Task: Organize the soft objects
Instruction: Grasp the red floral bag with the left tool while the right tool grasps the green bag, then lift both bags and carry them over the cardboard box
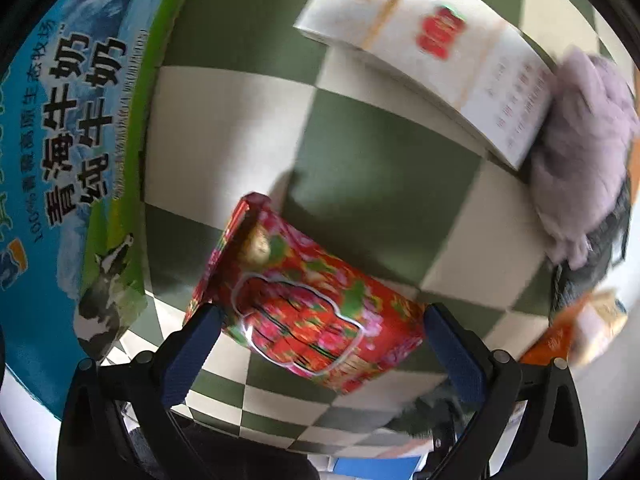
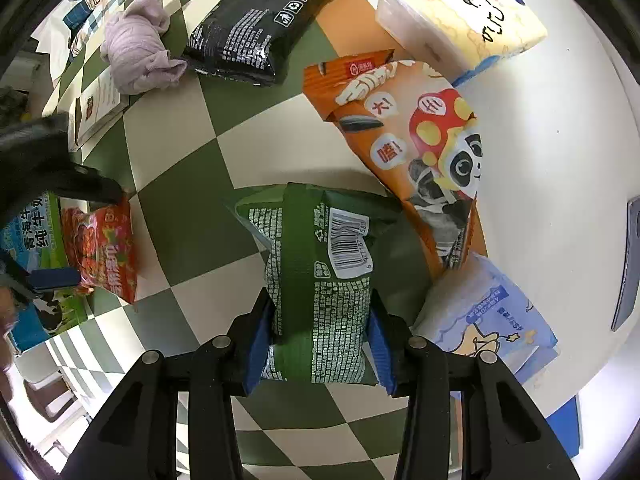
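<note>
Your right gripper (image 2: 320,340) pinches the crinkly green snack bag (image 2: 320,276) mid-body, so it won't slip. Left gripper (image 1: 320,340) open, straddling the red floral packet (image 1: 316,304) at 12 o'clock, not yet clamped.

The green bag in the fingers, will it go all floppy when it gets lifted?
Probably floppy: the green bag pinches in between the right fingers. Its shiny wrapper may be slippery. It looks puffy, so likely light.

The right gripper (image 2: 320,344) has its jaws clamped on a green snack bag (image 2: 320,280); an orange panda packet (image 2: 420,152) lies at two o'clock.
</note>
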Motion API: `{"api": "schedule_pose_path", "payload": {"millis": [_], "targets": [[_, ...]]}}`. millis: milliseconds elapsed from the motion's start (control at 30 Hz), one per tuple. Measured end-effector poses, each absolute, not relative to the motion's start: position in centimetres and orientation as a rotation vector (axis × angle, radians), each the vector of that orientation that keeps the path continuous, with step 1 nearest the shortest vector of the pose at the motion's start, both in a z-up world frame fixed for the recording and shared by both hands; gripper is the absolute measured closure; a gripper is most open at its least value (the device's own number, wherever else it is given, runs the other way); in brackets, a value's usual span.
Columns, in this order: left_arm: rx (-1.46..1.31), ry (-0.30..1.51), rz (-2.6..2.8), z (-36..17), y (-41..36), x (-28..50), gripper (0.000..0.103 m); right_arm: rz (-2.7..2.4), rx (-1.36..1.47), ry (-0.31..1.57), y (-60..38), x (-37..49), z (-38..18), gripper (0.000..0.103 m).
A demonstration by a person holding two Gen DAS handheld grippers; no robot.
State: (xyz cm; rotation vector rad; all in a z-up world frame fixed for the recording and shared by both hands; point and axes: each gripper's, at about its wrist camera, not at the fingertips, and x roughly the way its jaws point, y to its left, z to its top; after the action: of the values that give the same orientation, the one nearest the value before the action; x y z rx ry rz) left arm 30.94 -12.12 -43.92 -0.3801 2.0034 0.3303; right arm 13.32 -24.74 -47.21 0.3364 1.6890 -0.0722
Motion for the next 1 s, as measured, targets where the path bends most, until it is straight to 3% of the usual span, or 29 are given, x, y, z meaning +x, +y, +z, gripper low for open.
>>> {"api": "schedule_pose_path", "payload": {"millis": [300,567,800,1000], "targets": [[-0.088,1.969,0.184,-43.2,-13.9,27.2,0.0,-0.038,0.329,1.696,-25.5,13.7,-46.5,0.056],[-0.104,1.922,0.227,-40.8,-12.4,21.9,0.0,-0.024,0.301,1.683,-27.5,11.0,-45.8,0.054],[-0.303,1.973,0.299,-44.1,-10.5,19.6,0.0,-0.038,0.344,1.697,-28.9,9.8,-45.8,0.045],[-0.301,1.894,0.234,-42.7,-11.8,18.4,0.027,-0.04,0.422,1.718,-29.7,8.2,-46.6,0.045]]}}
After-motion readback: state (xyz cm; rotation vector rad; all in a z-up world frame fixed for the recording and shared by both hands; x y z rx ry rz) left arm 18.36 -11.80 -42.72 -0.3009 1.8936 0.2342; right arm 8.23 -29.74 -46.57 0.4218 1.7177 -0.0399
